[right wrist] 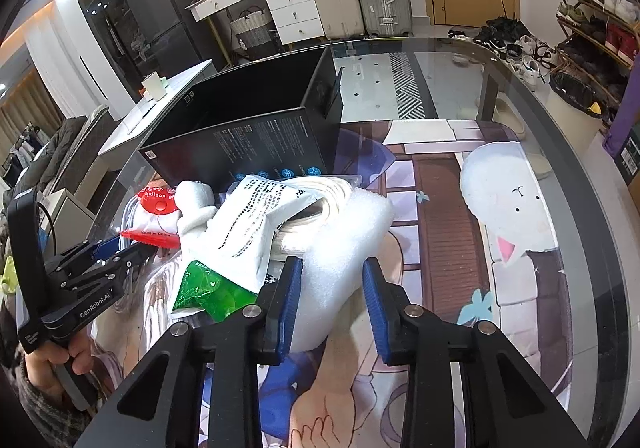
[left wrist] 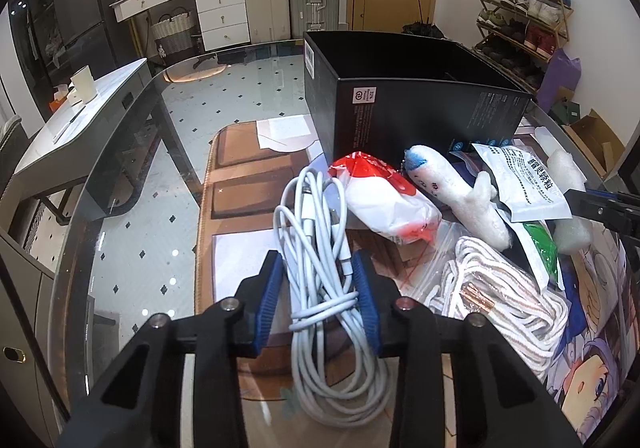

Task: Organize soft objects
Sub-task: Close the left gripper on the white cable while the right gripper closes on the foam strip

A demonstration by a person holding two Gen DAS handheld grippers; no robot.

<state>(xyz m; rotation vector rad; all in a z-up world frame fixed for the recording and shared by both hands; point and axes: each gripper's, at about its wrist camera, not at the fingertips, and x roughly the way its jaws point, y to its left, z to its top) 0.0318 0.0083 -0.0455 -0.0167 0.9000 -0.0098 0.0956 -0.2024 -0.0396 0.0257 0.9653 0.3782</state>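
Observation:
My left gripper point(left wrist: 318, 260) is shut on a coiled white cable point(left wrist: 320, 215) that lies on the printed mat. My right gripper point(right wrist: 333, 264) is shut on a white foam piece point(right wrist: 344, 232) at the right side of the pile. Between them lie a red-and-white balloon packet point(left wrist: 384, 199), a white plush with a blue top point(left wrist: 452, 187), a printed white sachet point(right wrist: 256, 215), a green-and-white packet point(right wrist: 208, 292) and a bagged white rope point(left wrist: 500, 296). An open black box point(left wrist: 400, 103) stands just behind the pile.
The pile sits on a glass table point(right wrist: 560, 175) covered by a cartoon mat point(right wrist: 500, 207). A person's hand point(right wrist: 60, 360) holds the left gripper's handle at the lower left. Suitcases, drawers and a shoe rack stand beyond the table.

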